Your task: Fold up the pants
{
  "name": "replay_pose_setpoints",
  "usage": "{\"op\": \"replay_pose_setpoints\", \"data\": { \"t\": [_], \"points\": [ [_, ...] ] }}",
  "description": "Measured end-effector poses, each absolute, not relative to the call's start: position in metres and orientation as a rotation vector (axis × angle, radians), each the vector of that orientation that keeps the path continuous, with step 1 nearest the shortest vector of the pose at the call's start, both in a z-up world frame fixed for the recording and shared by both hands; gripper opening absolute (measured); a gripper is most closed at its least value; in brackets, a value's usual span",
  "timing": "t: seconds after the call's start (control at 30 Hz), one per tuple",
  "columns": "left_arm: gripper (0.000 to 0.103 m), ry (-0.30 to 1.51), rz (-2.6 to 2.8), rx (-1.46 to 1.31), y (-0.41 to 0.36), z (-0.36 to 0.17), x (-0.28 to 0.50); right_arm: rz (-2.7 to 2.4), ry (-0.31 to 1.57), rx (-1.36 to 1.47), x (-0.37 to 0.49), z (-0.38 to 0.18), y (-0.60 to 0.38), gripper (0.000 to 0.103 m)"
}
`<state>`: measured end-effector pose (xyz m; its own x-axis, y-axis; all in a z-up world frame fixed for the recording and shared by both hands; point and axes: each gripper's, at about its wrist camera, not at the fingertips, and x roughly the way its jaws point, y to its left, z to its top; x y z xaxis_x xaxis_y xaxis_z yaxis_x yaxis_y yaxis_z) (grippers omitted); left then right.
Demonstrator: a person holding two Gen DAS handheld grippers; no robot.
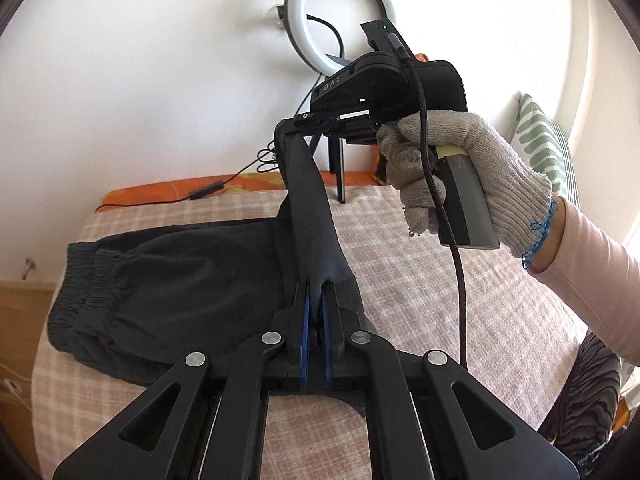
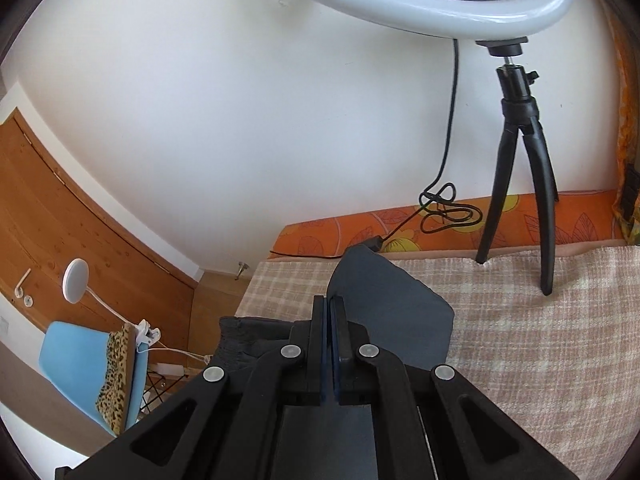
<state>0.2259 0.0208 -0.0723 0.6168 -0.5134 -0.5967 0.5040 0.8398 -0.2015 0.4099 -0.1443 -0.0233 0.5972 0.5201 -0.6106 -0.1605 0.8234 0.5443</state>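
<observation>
Dark grey pants [image 1: 168, 280] lie on the checked bed cover [image 1: 440, 280], the elastic waistband at the left. My left gripper [image 1: 315, 300] is shut on a fold of the pants' hem end, which is lifted off the bed. That cloth runs taut up to my right gripper [image 1: 296, 124], held by a gloved hand [image 1: 460, 172] and shut on the other corner of the same end. In the right wrist view my right gripper [image 2: 329, 308] pinches the pants [image 2: 392, 312], whose cloth stands up past the fingertips. The waistband [image 2: 232, 344] shows below left.
A ring light [image 2: 440, 0] on a black tripod [image 2: 520, 184] stands at the bed's far edge by the white wall, its cable [image 2: 444, 208] coiled on the orange sheet. A blue chair [image 2: 92, 368] and a wooden door [image 2: 72, 216] are left of the bed. A striped pillow [image 1: 540, 144] sits right.
</observation>
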Motion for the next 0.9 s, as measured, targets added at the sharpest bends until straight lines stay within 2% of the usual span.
{"op": "replay_pose_setpoints", "data": {
  "t": [0.4, 0.9],
  "points": [
    [0.004, 0.662, -0.454, -0.102, 0.102, -0.084, 0.238, 0.477, 0.861, 0.348, 0.433, -0.019, -0.031, 0.000],
    [0.004, 0.668, -0.333, -0.193, 0.189, -0.124, 0.249, 0.533, 0.893, 0.231, 0.461, -0.042, 0.080, 0.000]
  ]
}}
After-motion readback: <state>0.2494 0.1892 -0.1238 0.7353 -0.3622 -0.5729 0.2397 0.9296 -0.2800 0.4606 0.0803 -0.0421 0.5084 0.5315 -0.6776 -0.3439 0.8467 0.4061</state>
